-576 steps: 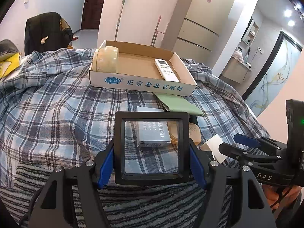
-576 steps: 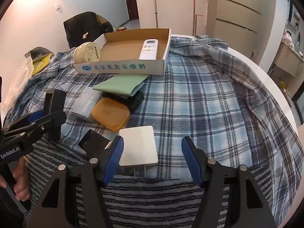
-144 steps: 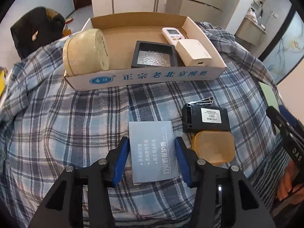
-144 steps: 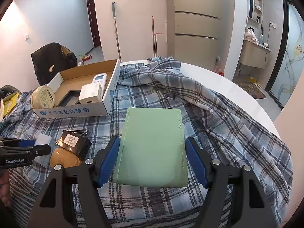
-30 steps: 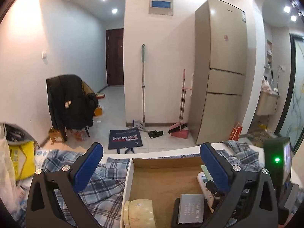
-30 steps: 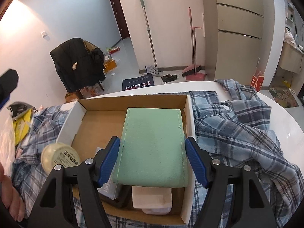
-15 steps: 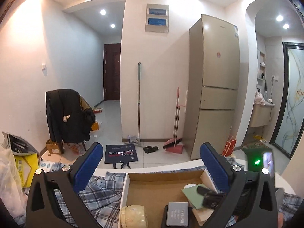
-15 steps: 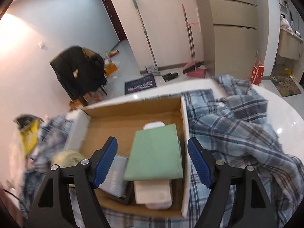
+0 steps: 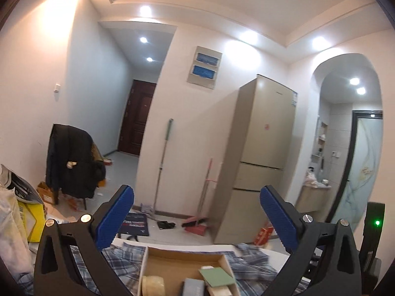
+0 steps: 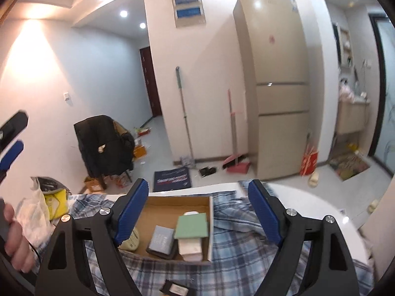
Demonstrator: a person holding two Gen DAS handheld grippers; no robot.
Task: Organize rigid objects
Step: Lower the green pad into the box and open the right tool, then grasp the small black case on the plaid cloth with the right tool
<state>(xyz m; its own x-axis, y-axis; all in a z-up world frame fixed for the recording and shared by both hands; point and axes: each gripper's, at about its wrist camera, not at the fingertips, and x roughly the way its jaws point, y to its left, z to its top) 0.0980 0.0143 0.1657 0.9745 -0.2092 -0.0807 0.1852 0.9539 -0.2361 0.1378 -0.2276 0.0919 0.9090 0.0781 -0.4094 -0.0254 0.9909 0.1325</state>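
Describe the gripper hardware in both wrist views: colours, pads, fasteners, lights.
Both the left gripper and the right gripper have matte black angular fingers with triangular cutouts, ribbed blue pads and silver screw heads. A black unit with a green LED shows at the left view's right edge.

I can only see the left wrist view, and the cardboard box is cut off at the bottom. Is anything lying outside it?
Observer: Yes. A small black box with a white label lies on the blue plaid cloth, on the near side of the brown cardboard box.
Operator: Is the other gripper carrying something?
Observer: No. The right gripper is open and empty, above the cardboard box.
Operator: What does that green thing sit on?
Observer: The flat green pad lies on top of a white rectangular block, inside the cardboard box by its right wall.
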